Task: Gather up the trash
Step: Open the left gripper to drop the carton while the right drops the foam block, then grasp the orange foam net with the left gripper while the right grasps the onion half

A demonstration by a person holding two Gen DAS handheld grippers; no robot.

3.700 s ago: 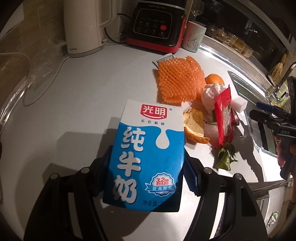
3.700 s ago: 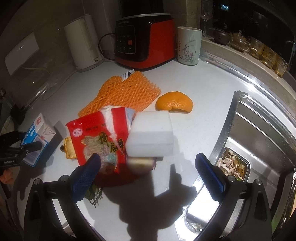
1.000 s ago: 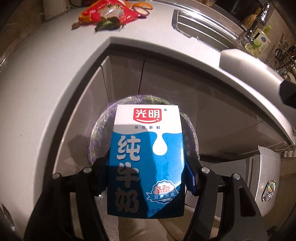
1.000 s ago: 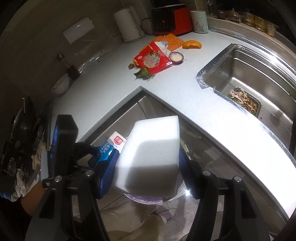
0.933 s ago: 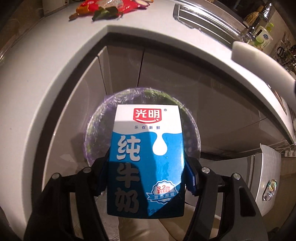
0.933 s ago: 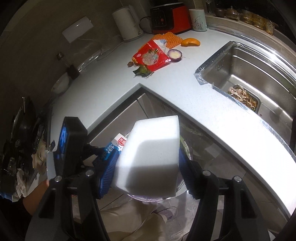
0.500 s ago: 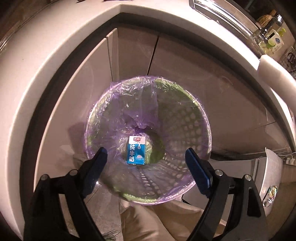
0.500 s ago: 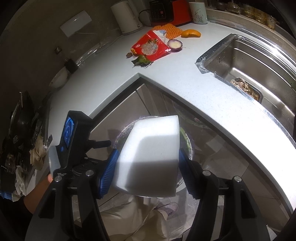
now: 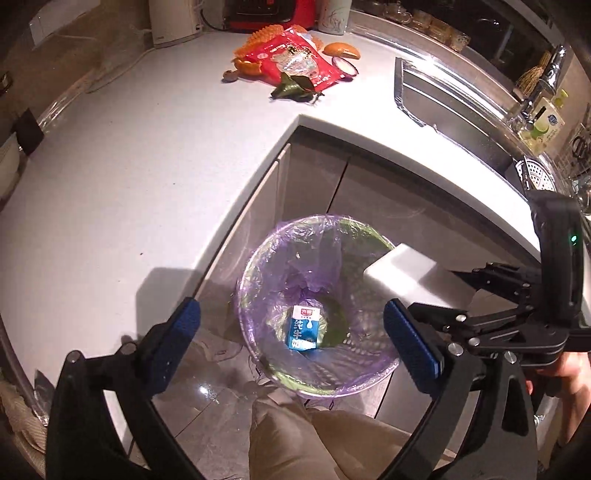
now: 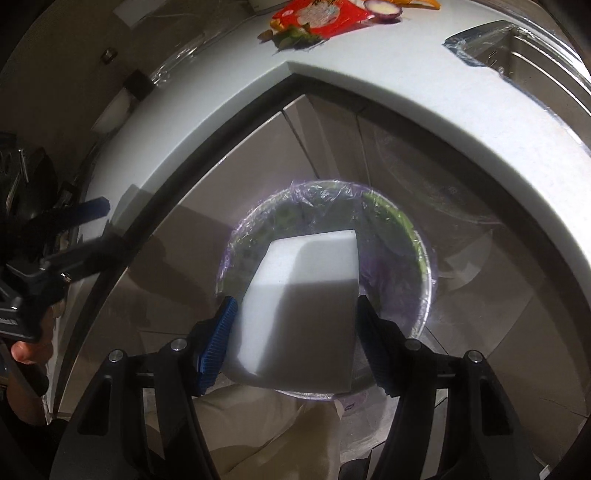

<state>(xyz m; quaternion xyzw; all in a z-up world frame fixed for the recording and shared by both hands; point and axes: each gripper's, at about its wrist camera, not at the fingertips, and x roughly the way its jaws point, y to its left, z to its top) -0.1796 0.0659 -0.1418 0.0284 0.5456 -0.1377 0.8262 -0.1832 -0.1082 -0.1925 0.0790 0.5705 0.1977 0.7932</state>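
A round bin with a purple liner (image 9: 258,258) stands on the floor by the cabinet corner. The blue and white milk carton (image 9: 303,328) lies at its bottom. Above the bin my left gripper (image 9: 291,341) hangs with its jaws opening wide and nothing between them. My right gripper (image 10: 295,343) is shut on a white foam block (image 10: 306,306) and holds it over the bin (image 10: 424,266). The same block (image 9: 402,275) shows at the bin's right rim in the left wrist view. More trash waits on the counter: a red snack bag (image 9: 295,61), orange peel (image 9: 341,50) and green leaves (image 9: 295,90).
The white counter (image 9: 129,166) wraps around the corner above the grey cabinet doors (image 9: 369,195). A steel sink (image 9: 454,110) lies to the right. A kettle (image 9: 173,20) and a red appliance (image 9: 273,13) stand at the back. The person's trouser leg (image 9: 295,435) is beneath the grippers.
My left gripper let go of the milk carton, which fell to the bottom of the bin, then rose with its jaws spreading. The right gripper came down with the foam block over the bin.
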